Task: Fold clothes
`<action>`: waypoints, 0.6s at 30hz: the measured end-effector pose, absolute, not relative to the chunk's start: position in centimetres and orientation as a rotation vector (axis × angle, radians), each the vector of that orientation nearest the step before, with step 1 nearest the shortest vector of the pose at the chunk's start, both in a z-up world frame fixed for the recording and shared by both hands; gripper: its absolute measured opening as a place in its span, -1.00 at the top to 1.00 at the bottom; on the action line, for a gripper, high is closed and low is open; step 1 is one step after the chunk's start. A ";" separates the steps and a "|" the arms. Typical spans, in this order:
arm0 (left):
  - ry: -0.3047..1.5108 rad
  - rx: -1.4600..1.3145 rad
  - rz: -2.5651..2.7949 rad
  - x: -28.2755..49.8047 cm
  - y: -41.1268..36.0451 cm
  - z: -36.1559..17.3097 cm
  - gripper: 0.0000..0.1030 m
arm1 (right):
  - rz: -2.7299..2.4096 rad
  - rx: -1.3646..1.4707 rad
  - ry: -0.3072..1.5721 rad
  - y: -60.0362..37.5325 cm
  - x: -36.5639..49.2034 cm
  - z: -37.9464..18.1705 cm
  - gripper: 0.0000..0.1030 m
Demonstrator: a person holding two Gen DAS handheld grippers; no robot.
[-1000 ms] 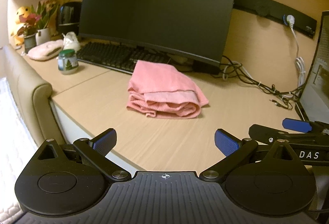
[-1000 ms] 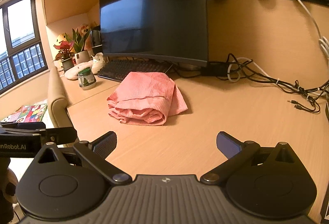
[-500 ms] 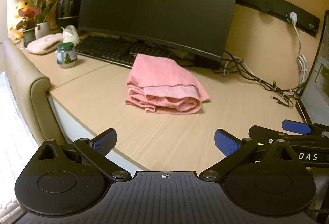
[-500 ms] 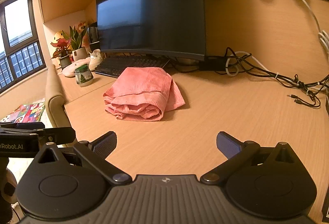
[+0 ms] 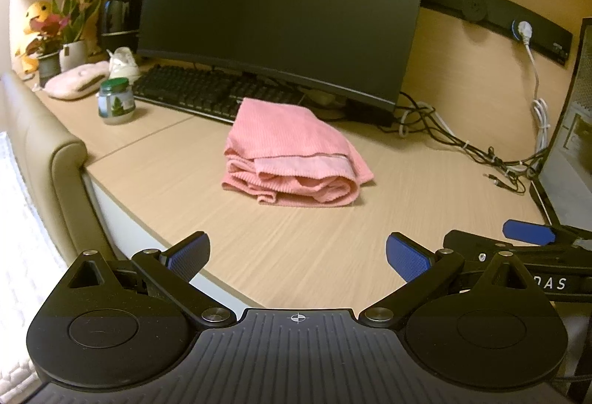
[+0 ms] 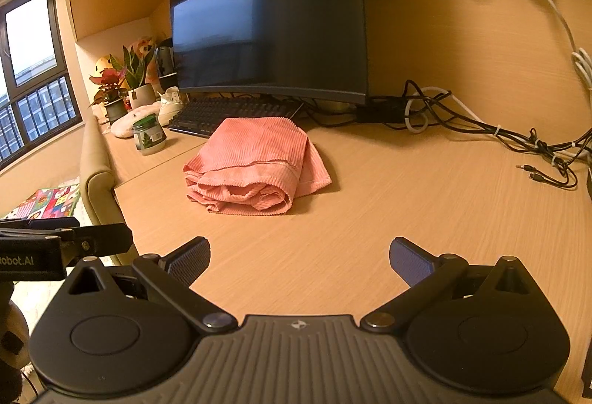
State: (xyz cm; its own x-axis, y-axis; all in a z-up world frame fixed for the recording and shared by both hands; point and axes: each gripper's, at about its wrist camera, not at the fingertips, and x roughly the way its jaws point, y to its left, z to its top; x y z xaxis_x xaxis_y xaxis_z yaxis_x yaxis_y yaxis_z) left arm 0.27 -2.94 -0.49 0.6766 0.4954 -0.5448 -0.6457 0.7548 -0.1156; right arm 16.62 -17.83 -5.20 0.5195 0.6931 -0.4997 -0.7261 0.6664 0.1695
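We see one pink garment [image 5: 292, 154] lying folded on the wooden desk [image 5: 314, 248], its rolled edge facing us and its long axis running away toward the monitor [image 5: 285, 7]. Its far end touches the single keyboard [image 5: 207, 93]. One green-lidded jar [image 5: 115, 101] stands to the left; tangled cables [image 5: 477, 148] lie to the right. We hold the left gripper [image 5: 296, 250] and right gripper [image 6: 299, 254] wide apart, empty, well short of the garment.
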 end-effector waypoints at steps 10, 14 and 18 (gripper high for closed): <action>0.519 -0.305 0.656 0.1 -3.0 -0.5 -1.00 | 0.850 -0.062 0.567 -18.0 16.4 -5.1 -1.00; 0.517 -0.302 0.660 -0.1 -3.1 -0.5 -1.00 | 0.857 -0.068 0.563 -17.8 16.3 -5.1 -1.00; 0.513 -0.301 0.663 -0.3 -3.0 -0.5 -1.00 | 0.864 -0.069 0.557 -17.8 16.3 -5.0 -1.00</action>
State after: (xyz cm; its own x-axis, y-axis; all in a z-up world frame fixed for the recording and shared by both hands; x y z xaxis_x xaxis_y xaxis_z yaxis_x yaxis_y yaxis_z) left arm -0.26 -3.04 -0.47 0.6712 0.5067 -0.5411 -0.6512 0.7518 -0.1037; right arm 16.34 -17.77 -5.00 0.5171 0.7011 -0.4911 -0.7364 0.6568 0.1622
